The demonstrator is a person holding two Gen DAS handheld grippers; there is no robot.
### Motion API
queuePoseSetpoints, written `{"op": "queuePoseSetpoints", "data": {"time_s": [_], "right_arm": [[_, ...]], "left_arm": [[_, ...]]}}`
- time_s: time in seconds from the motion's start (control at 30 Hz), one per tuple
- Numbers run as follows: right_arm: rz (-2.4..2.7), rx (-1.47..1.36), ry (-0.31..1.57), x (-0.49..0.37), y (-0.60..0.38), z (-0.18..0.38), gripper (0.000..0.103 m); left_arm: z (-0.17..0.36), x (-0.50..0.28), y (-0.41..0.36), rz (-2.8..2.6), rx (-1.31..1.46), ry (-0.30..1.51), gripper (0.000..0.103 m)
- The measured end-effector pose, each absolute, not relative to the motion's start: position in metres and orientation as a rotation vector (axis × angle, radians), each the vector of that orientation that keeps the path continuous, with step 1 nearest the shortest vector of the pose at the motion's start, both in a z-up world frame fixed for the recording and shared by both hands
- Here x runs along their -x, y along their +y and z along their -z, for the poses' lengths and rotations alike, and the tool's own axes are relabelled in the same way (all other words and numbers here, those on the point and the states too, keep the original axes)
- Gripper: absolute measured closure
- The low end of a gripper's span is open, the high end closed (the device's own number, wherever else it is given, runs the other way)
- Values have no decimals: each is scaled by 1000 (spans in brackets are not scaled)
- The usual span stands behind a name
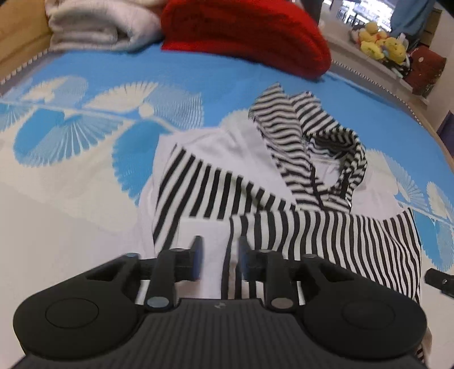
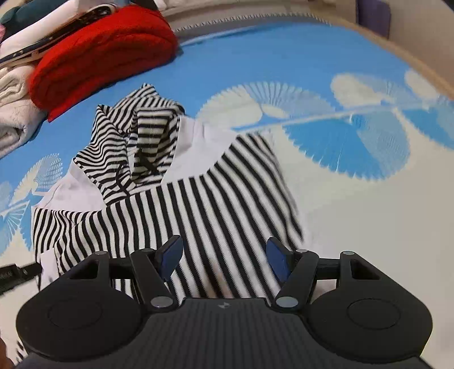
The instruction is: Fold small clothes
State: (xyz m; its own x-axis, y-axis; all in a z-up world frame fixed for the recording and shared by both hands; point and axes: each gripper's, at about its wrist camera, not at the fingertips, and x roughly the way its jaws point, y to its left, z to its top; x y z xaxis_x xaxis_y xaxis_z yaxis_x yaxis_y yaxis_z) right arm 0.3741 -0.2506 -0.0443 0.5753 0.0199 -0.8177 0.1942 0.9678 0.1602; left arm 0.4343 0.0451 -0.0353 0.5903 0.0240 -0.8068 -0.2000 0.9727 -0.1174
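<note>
we are hovering both grippers over a striped top (image 1: 283,198) lying on a blue bedspread (image 1: 113,76) — left gripper (image 1: 218,261) jaws narrowly apart, right gripper (image 2: 224,261) jaws wide, both gripping nothing.

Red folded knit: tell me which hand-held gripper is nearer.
Left. The left hand-held gripper faces the red knit straight ahead; the right hand-held gripper has it off to its left.

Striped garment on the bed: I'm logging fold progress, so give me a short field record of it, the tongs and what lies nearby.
garment: black-and-white striped garment, partly folded, hood bunched at its far end
surface: blue and white leaf-print bedcover
left tongs: open, nothing between the pads, over the garment's near edge
right tongs: open, empty, above the stripes
nearby: red folded knit; pale folded cloth beside it
</note>
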Motion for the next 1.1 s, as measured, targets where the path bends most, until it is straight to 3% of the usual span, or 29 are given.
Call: {"op": "queuePoseSetpoints", "data": {"time_s": [0.03,0.07,0.3,0.37,0.43,0.53,0.83,1.1], "right_arm": [[102,-218,941,-373,-250,41,36],[100,-186,926,-373,-249,38,36],[79,-79,908,-371,-254,28,36],[73,-84,907,-369,-257,25,36],[56,-86,899,-366,-257,22,36],[18,-58,890,-365,-255,20,36],[59,-76,897,-371,-279,22,36],[25,-99,911,-373,-284,23,36]], "left_arm": [[34,-434,46,-129,203,917,52],[32,-434,47,-128,201,903,51],[28,-430,61,-179,214,831,52],[29,-428,65,-206,209,808,60],[31,-426,67,-218,195,785,83],[28,-423,60,-207,122,739,102],[-4,-451,37,-143,51,667,102],[-11,-600,13,-68,104,683,102]]}}
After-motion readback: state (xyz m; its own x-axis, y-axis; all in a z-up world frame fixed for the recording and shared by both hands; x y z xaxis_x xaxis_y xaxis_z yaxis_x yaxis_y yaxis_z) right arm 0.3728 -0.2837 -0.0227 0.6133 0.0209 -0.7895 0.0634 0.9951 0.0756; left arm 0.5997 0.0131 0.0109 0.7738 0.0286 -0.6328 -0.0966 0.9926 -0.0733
